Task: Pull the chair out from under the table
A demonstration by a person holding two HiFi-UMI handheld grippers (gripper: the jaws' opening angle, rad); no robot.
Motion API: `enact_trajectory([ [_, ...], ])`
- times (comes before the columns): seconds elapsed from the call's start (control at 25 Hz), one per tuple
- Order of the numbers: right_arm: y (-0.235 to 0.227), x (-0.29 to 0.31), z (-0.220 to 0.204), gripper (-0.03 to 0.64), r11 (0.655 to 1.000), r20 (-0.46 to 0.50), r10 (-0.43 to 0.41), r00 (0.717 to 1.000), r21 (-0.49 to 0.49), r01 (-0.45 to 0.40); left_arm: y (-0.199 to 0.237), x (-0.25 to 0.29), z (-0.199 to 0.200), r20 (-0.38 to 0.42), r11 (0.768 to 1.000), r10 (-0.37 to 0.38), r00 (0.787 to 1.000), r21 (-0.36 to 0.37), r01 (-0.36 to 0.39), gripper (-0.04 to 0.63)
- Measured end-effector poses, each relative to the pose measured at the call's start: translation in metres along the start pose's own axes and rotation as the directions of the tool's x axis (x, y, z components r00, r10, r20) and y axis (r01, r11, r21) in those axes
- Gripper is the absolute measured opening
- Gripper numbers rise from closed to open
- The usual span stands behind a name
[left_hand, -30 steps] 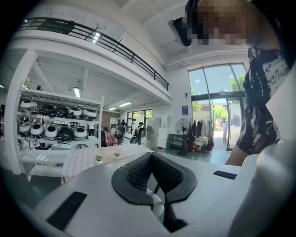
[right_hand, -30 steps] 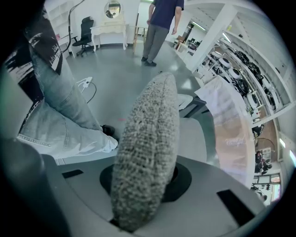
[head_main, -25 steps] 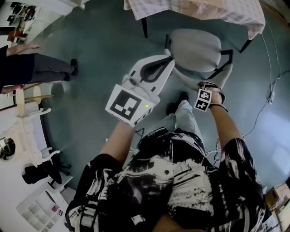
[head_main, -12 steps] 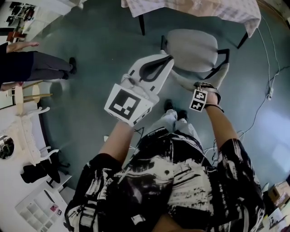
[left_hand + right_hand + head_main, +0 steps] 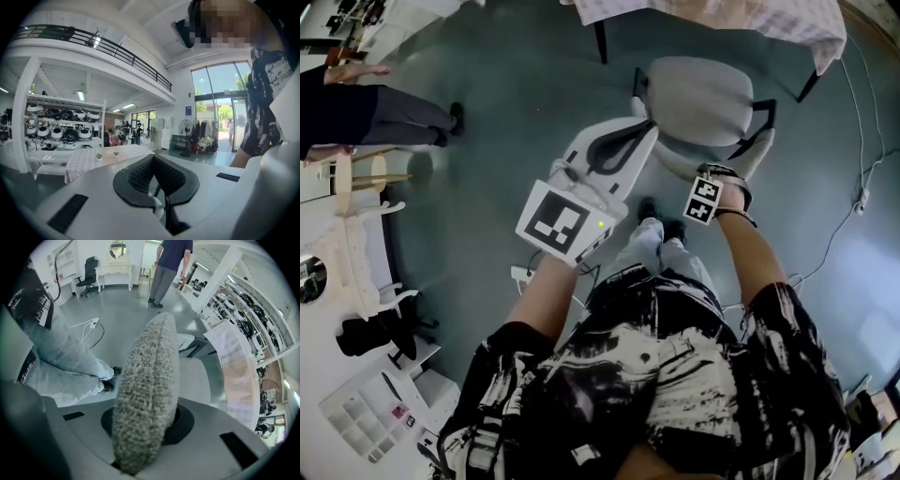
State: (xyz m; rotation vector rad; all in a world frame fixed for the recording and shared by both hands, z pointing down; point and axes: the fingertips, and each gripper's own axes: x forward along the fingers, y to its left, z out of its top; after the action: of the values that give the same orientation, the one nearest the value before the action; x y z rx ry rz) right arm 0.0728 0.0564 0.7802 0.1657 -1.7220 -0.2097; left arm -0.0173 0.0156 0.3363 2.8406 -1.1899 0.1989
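Your right gripper (image 5: 146, 423) is clenched on the top edge of the chair's backrest (image 5: 149, 376), a thick pad of nubbly grey fabric that fills the space between its jaws. It points steeply down, and its marker cube (image 5: 703, 199) sits just above your wrist in the head view.

The chair (image 5: 703, 98) stands on the grey-green floor right in front of you, backrest towards your legs. Its pale seat shows nearly whole, just clear of the hanging edge of the checked cloth on the table (image 5: 727, 21) (a dark table leg comes down on either side of it).

Your left gripper (image 5: 643, 124) is held roughly level beside the chair's left side, apart from it. Its black pads (image 5: 136, 174) meet at the tips and grasp nothing.

A second person (image 5: 389, 103) stands well off to your left.
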Motion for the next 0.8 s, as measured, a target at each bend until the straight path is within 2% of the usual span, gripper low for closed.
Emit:
enact_trajectory([
  [0.2,-0.002,0.009,-0.012,0.052,1.000,-0.001,0.001,1.000,0.011,-0.001,-0.009,-0.002,-0.011,-0.020,0.998,0.061,0.998,-0.007,-0.061,0.002],
  [0.36,0.000,0.002,-0.001,0.052,1.000,-0.004,0.001,1.000,0.014,-0.001,-0.005,-0.025,-0.008,-0.030,0.996,0.085,0.996,-0.002,-0.085,0.002],
  [0.56,0.012,-0.005,0.010,0.052,1.000,-0.014,0.006,1.000,0.028,-0.006,0.004,-0.045,-0.002,-0.019,0.997,0.081,0.997,-0.017,-0.082,0.002],
  [0.8,0.017,-0.012,0.016,0.052,0.999,-0.019,0.007,1.000,0.034,-0.007,0.016,-0.050,0.007,0.003,0.999,0.038,0.999,-0.024,-0.038,0.002],
])
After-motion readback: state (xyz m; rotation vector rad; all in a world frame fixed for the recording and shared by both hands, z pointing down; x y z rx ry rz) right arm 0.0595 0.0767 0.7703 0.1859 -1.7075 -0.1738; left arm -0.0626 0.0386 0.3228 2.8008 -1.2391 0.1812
